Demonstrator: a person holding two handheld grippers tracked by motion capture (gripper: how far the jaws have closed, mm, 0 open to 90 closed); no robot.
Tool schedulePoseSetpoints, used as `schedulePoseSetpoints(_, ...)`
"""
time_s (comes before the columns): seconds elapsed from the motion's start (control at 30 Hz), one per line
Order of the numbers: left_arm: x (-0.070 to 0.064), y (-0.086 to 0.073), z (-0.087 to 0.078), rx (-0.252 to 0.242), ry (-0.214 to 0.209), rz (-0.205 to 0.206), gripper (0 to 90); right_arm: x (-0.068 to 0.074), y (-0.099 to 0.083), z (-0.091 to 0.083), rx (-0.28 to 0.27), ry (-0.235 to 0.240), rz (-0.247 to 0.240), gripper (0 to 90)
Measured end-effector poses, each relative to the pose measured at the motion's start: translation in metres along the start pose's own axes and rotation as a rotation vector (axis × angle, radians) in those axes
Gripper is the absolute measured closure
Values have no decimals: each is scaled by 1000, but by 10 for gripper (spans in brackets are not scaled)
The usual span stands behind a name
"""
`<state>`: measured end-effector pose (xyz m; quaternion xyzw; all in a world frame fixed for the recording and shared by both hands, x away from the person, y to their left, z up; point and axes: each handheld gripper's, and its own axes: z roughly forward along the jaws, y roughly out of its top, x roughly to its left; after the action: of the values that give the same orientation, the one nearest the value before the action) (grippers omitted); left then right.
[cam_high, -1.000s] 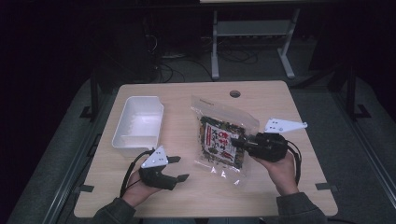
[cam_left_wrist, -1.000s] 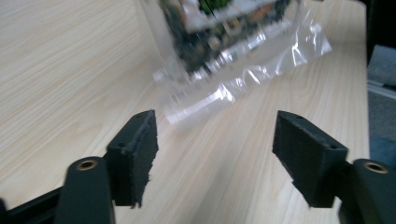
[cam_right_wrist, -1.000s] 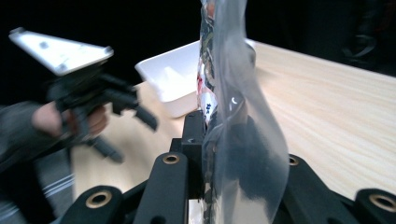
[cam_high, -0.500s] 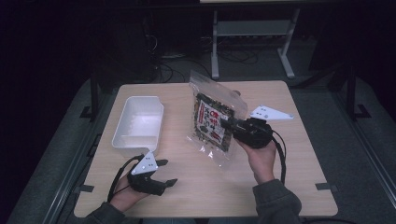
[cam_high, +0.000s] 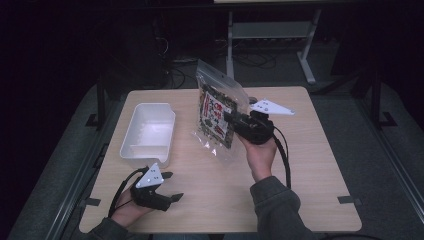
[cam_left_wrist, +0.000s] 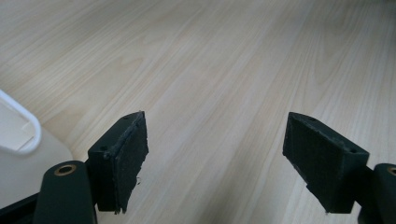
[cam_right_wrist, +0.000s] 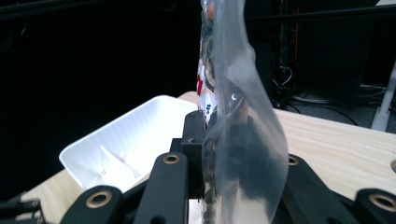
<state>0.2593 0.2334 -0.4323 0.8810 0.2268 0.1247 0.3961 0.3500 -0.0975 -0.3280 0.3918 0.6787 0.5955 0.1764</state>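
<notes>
**Snack bag lifted over the bench, tray alongside**

Pale wood-grain bench (cam_high: 300, 165), squarish with rounded corners, dark floor all round in the high view. Toward its left edge, a white plastic tray (cam_high: 148, 133): rectangular, deep-walled, smooth, with a low divider near the near end; nothing seen inside in the high view. Seen again in the right gripper view (cam_right_wrist: 126, 140) beyond the jaws, interior ribbed and bare, and as a rounded white rim at the left edge of the left gripper view (cam_left_wrist: 18, 130).

Above the middle of the bench, nearer the far edge, a clear, crinkly plastic snack bag (cam_high: 218, 114) held up off the surface, tilted, with a printed red-and-dark label and dark contents inside. Edge-on in the right gripper view (cam_right_wrist: 233, 116): glossy film, folded and translucent, label barely legible there.

Right gripper (cam_high: 235, 121), black with a grey three-cornered plate on top, clamped on the bag's right edge; jaws closed tight on the film in its own view.

Left gripper (cam_high: 172, 187) low near the near-left corner, just in front of the tray, holding nothing. Jaws spread wide over bare wood in its own view (cam_left_wrist: 215, 163), pads (cam_left_wrist: 133, 158) rough-edged and matte.
</notes>
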Motion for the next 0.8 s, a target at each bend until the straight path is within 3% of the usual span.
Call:
schedulePoseSetpoints(0.53, 9, -14, -15, -9, 45, -14, 207, 26, 27, 43, -45, 4, -9, 748)
schedulePoseSetpoints(0.8, 14, -24, -26, -18, 61, -45, 209, 44, 39, 68, -53, 19, -29, 748)
